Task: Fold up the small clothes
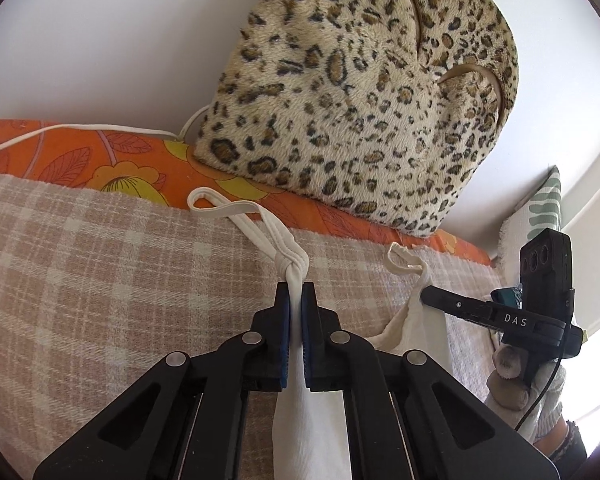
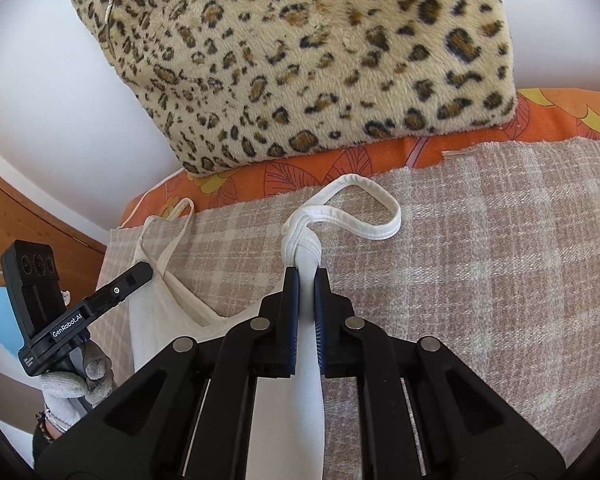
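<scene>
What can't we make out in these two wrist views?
- Left wrist: lower part of the white top hidden by the left gripper.
- Right wrist: its hem cut off at the bottom edge, behind the right gripper.
- Both: leopard cushion top cut off; blanket extent unclear.

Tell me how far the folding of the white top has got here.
Done: both grippers have hold of the white top, the left gripper and right gripper each shut at a strap. In hand: the top is held over the checked blanket. Left: no fold is visible yet.
</scene>
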`<state>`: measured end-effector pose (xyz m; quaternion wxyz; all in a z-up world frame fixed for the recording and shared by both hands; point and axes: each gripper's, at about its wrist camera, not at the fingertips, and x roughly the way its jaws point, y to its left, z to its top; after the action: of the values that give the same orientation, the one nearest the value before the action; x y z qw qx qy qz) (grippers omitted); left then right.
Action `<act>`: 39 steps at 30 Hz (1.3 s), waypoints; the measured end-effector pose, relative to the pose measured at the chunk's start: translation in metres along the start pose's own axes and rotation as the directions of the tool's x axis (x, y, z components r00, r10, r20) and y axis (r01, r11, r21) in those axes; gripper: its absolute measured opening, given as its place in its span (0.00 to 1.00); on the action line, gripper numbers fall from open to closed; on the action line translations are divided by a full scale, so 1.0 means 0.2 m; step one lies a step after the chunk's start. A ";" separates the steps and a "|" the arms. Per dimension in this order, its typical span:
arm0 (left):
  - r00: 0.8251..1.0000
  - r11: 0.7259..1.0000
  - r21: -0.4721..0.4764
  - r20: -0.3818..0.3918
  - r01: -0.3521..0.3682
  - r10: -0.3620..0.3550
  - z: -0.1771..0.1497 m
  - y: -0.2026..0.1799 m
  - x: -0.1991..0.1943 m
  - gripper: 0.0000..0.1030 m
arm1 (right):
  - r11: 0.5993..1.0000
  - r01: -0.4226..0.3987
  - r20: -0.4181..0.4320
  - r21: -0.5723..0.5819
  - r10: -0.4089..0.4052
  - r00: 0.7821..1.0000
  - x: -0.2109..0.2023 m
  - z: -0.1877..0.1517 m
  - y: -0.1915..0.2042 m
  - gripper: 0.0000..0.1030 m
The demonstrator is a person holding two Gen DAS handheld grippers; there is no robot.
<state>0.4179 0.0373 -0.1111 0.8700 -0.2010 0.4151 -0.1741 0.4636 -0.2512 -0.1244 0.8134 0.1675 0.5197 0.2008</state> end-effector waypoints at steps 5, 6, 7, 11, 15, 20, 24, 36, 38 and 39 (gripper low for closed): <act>1.000 1.000 0.010 0.020 0.020 -0.020 0.01 -0.05 -0.07 0.02 | 1.000 -0.026 0.027 -0.002 0.027 0.999 -0.09 0.01 0.03 0.08; 0.999 1.000 0.013 0.025 0.025 -0.025 0.01 -0.07 -0.09 0.02 | 1.000 -0.029 0.032 -0.003 0.029 0.999 -0.11 0.01 0.04 0.08; 0.999 0.999 0.015 0.029 0.029 -0.030 0.01 -0.07 -0.10 0.02 | 0.999 -0.037 0.038 -0.001 0.037 0.999 -0.14 0.01 0.05 0.08; 0.998 0.999 0.024 0.041 0.048 -0.049 0.00 -0.12 -0.17 0.02 | 0.998 -0.057 0.059 -0.008 0.057 0.997 -0.23 0.00 0.08 0.08; 0.997 0.998 0.032 0.052 0.063 -0.064 -0.02 -0.16 -0.24 0.02 | 0.997 -0.077 0.074 -0.019 0.079 0.994 -0.32 -0.04 0.12 0.08; 0.995 0.996 0.042 0.067 0.075 -0.077 -0.06 -0.21 -0.35 0.02 | 0.995 -0.086 0.091 -0.041 0.089 0.992 -0.44 -0.10 0.19 0.06; 0.994 0.995 0.051 0.072 0.083 -0.086 -0.12 -0.26 -0.43 0.01 | 0.994 -0.085 0.104 -0.063 0.091 0.990 -0.55 -0.16 0.23 0.05; 0.996 0.995 0.078 0.043 0.070 -0.074 -0.29 -0.35 -0.53 0.01 | 0.999 -0.027 0.096 -0.040 0.031 0.995 -0.69 -0.37 0.18 0.05; 0.997 0.995 0.075 0.035 0.068 -0.071 -0.28 -0.32 -0.50 0.01 | 0.999 -0.050 0.075 -0.003 0.050 0.996 -0.64 -0.36 0.11 0.12; 0.998 0.997 0.070 0.036 0.041 -0.044 -0.27 -0.30 -0.49 0.02 | 0.999 -0.048 0.071 0.004 0.047 0.996 -0.61 -0.35 0.09 0.14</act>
<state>0.3097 0.0204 -0.0485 0.8802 -0.1828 0.3880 -0.2031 0.3509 -0.2934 -0.0485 0.8258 0.1892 0.4870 0.2123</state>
